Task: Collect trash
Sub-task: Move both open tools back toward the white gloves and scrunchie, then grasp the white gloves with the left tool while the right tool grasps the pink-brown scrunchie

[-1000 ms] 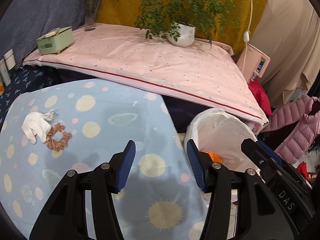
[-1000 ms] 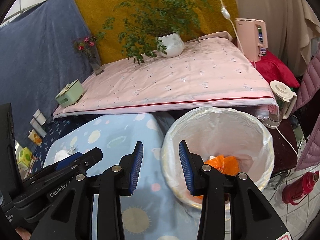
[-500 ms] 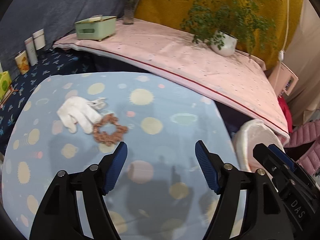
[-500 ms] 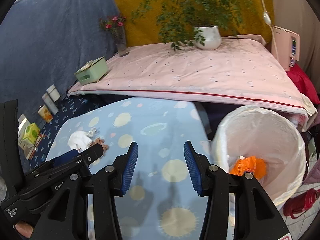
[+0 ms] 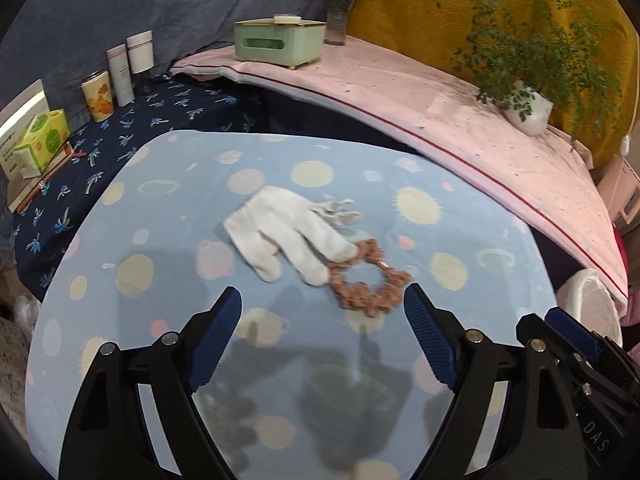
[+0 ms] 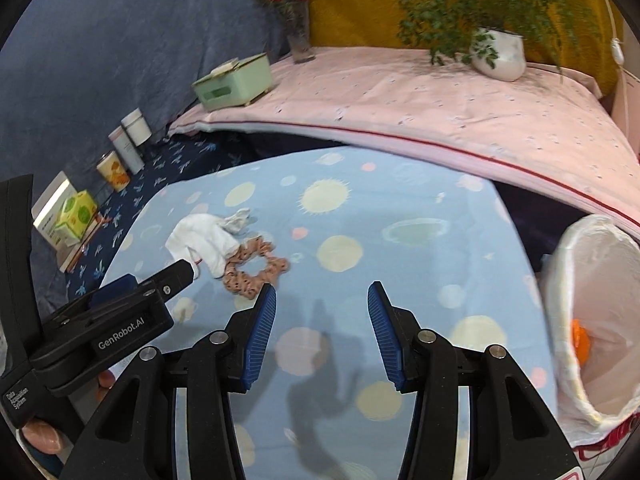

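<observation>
Trash sits on your blue spotted cloth (image 5: 460, 236): a white glove (image 5: 280, 232) lies flat near the middle, and a small crumpled bit of paper (image 5: 338, 212) is just beside its cuff. One glove finger rests on a brown hair scrunchie (image 5: 368, 280), which lies right next to it, on the side closer to you. Your left gripper (image 5: 322, 316) hangs just in front of the scrunchie. Its blue pads (image 5: 218, 332) stand wide apart and have just been opening, with only cloth showing between them. Your right gripper (image 6: 322, 316) is over bare blue cloth, off to the right of the glove. Its pads (image 6: 260, 332) are apart too, and nothing is between them. In the right wrist view, the white-lined bin (image 6: 592, 280) stands at the right edge of the blue cloth, and something orange (image 6: 580, 340) lies inside it. Behind the blue cloth there is a pink blanket (image 6: 440, 100) with a green box (image 6: 234, 82), a vase of flowers (image 6: 298, 20) and a potted plant (image 6: 498, 50) on it.
</observation>
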Demonstrator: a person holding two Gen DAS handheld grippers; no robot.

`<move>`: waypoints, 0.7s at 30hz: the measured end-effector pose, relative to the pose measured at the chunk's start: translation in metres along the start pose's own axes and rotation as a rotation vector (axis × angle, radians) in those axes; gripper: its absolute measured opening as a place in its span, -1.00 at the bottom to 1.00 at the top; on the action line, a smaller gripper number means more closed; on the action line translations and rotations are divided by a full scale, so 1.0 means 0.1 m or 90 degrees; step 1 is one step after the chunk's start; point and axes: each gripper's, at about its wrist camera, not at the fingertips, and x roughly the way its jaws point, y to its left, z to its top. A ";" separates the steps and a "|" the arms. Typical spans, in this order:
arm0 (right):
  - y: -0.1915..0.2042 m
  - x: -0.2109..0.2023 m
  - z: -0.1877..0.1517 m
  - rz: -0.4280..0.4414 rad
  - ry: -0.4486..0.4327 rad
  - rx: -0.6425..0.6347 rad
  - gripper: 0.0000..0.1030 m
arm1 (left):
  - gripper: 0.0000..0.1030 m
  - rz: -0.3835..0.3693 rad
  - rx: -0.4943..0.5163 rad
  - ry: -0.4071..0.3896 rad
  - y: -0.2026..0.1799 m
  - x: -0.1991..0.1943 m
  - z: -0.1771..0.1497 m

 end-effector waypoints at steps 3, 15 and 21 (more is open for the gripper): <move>0.15 0.21 0.02 0.006 0.015 -0.012 -0.09 | 0.54 0.013 -0.005 0.003 0.17 0.13 0.08; 0.48 1.07 0.21 0.006 0.068 -0.021 -0.08 | 0.53 0.014 -0.001 0.020 0.47 0.75 0.46; 0.49 1.36 0.21 -0.007 0.090 -0.018 -0.08 | 0.18 -0.011 0.007 0.045 0.44 1.00 0.50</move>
